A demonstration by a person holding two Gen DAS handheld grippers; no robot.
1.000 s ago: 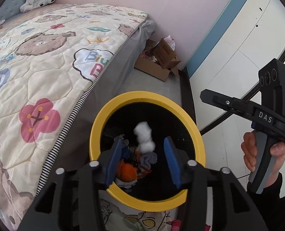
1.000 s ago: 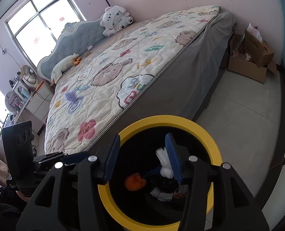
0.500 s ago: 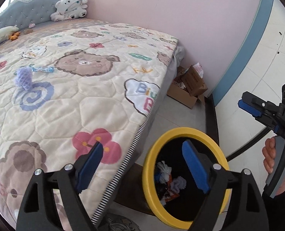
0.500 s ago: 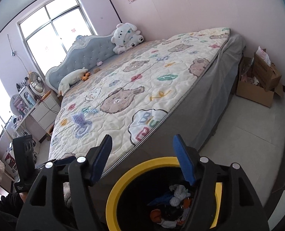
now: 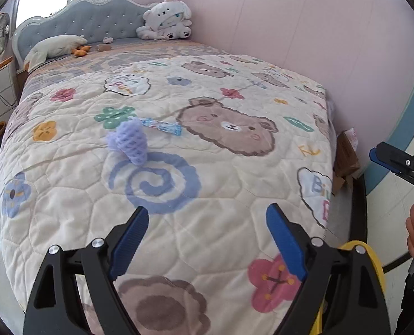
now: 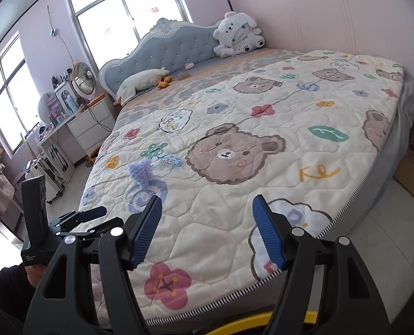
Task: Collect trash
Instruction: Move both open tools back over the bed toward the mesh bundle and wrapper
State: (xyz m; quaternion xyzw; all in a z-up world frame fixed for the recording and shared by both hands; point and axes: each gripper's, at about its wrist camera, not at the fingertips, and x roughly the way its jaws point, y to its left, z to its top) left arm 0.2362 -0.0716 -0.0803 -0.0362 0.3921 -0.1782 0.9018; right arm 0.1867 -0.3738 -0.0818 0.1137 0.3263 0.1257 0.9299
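Plush toy (image 5: pixel 166 19) against headboard (image 5: pixel 95 22)

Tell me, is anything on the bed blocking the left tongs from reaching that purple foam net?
Nothing visible does. The left tongs stand open and empty, and only bare quilt lies between them and the purple foam net. The blue wrapper lies just beyond it, out of the way.

Left gripper (image 5: pixel 207 240) and right gripper (image 6: pixel 207 233) both gape, pointing downward (nothing between their pads).

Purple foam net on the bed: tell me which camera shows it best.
Left wrist view: the purple foam net lies near the middle, large, its mesh clear. The right wrist view shows it smaller, off to the left, at a flatter angle.
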